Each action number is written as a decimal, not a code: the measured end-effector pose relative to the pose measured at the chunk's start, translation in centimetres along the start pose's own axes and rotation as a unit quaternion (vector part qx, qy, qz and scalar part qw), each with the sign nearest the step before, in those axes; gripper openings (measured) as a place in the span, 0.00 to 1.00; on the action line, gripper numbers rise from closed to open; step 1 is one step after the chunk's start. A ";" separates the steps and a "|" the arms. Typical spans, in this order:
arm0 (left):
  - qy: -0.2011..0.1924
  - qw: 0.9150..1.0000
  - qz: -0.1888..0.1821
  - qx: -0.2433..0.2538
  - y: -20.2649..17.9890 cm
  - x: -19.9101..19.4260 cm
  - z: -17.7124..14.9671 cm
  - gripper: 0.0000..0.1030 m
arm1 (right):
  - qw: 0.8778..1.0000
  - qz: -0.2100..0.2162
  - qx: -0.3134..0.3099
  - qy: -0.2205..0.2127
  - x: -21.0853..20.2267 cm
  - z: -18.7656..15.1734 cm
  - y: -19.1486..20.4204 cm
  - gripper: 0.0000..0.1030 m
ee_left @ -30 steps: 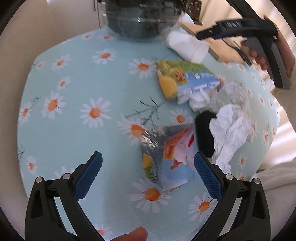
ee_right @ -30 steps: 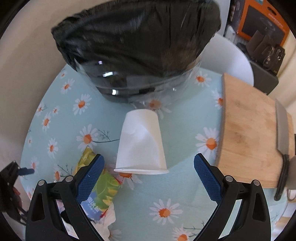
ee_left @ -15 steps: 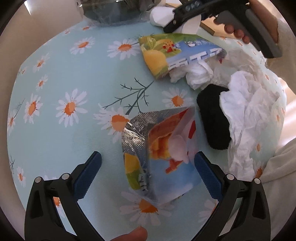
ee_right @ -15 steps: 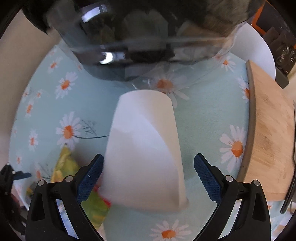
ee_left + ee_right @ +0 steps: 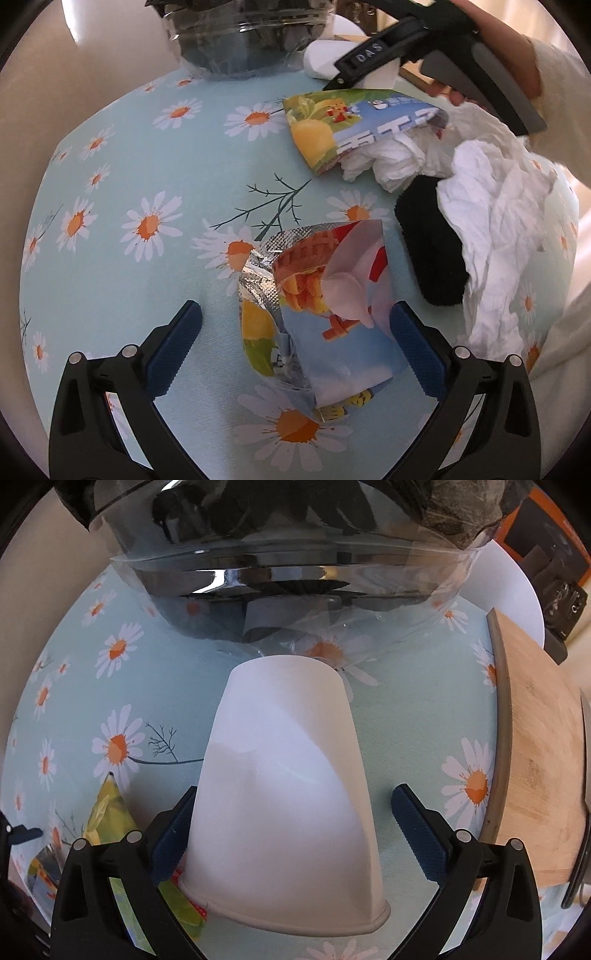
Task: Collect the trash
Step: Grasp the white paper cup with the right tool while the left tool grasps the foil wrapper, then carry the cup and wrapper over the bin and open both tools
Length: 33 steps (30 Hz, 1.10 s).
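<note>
Right gripper spread wide round the white paper cup, left pad touching it. Left gripper also spread, w/ torn snack wrapper between pads on daisy tablecloth.

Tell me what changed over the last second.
Both tools closed in on their targets: the right tool now straddles the upside-down paper cup, and the left tool brackets the torn foil wrapper. Both remain open, nothing gripped. The trash bin, tissues and cutting board stayed put.
</note>
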State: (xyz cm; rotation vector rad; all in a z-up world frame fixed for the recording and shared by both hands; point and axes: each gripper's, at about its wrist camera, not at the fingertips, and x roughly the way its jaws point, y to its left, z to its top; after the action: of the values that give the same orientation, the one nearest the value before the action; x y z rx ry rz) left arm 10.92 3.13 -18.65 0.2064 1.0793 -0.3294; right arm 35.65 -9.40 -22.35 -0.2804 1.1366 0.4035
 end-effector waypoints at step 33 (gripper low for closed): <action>-0.011 0.999 0.020 -0.046 0.1 -5.2 1.3 0.15 | 0.981 0.101 0.123 -0.106 -14.6 -15.0 -5.6 0.71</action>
State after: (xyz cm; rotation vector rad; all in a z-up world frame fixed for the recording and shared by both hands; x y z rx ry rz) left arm 9.80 3.60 -13.43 0.1414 1.0656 -0.2439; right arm 20.61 -23.13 -14.83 0.0961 0.9953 0.4555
